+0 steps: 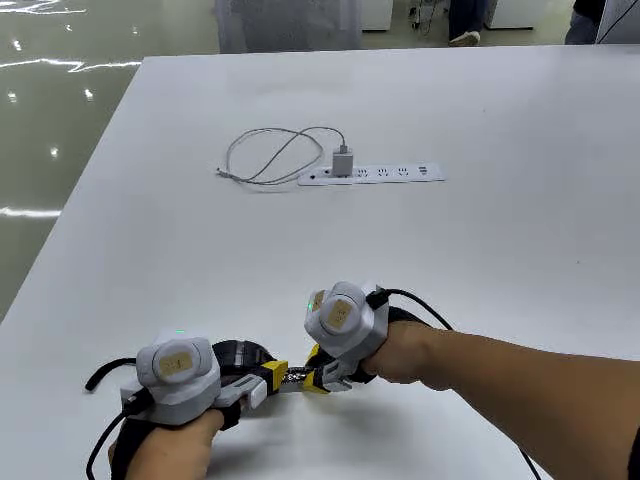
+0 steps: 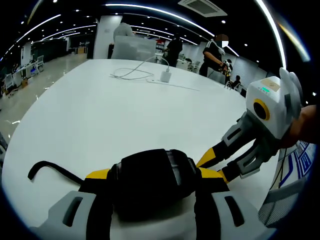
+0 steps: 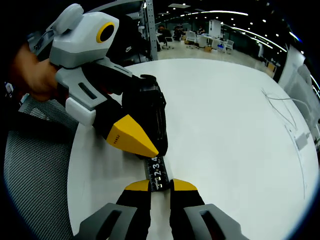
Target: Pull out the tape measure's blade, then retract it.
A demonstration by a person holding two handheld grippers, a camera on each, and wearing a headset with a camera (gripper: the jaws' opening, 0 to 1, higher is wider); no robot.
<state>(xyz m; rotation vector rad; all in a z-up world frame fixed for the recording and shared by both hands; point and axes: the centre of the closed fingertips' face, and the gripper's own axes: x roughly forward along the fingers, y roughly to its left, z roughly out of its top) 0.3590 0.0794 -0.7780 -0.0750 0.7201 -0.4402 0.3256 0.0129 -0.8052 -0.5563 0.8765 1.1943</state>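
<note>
- My L hand-held gripper [image 2: 153, 174] clamps the tape measure [image 3: 147, 107] case.
- R hand-held gripper [image 3: 160, 186] pinches the blade [image 3: 154, 167] tip, just beside the case.
- Blade axis runs btwn them; I'd pull R away.

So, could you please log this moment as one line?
left claw: shut on tape measure case | right claw: shut on blade | blade: short length out, over table
</note>
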